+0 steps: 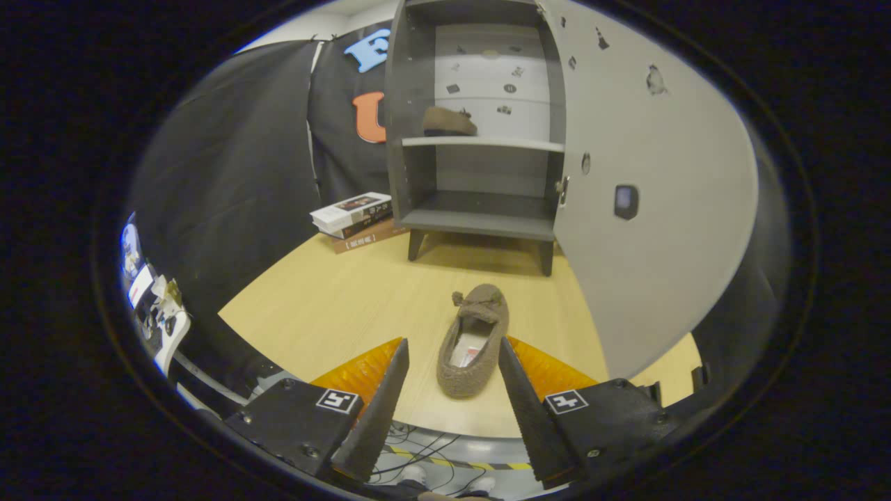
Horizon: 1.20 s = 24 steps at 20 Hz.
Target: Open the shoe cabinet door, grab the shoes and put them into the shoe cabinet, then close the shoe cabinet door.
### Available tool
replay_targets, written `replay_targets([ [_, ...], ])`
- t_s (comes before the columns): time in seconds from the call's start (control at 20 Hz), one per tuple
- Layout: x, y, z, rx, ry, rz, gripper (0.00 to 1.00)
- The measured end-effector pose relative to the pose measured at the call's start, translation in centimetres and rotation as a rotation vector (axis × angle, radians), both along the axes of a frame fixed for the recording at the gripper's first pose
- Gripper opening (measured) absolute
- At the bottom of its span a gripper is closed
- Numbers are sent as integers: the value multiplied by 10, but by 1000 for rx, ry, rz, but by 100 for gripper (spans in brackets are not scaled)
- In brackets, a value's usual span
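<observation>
A brown fuzzy shoe lies on the wooden table, toe pointing toward the cabinet. My gripper is open, and the shoe's heel end sits between the fingertips, closer to the right finger; neither finger presses on it. Beyond the shoe stands the grey shoe cabinet with its door swung wide open to the right. A second brown shoe rests on the cabinet's upper shelf. The lower shelf holds nothing.
A stack of books lies on the table left of the cabinet. The open door reaches forward along the right side of the table. Cables and striped tape lie on the floor below the table's near edge.
</observation>
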<state>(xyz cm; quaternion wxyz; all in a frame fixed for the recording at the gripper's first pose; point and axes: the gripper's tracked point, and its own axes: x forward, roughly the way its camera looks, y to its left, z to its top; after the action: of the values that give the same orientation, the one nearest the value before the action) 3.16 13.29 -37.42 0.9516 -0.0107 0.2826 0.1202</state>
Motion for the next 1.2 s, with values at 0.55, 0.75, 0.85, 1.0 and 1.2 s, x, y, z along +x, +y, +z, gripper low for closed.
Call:
replay_targets([
  [0.55,121,40,-103,-40,144,-8,83],
  [0.75,148,45,-116,-32,166,-13,83],
  [0.85,154,43,-116,-41,159,-15,83],
  [1.0,163,32,-120,-42,172,-53,54],
  [1.2,161,26,-114,17,211,-46,10],
])
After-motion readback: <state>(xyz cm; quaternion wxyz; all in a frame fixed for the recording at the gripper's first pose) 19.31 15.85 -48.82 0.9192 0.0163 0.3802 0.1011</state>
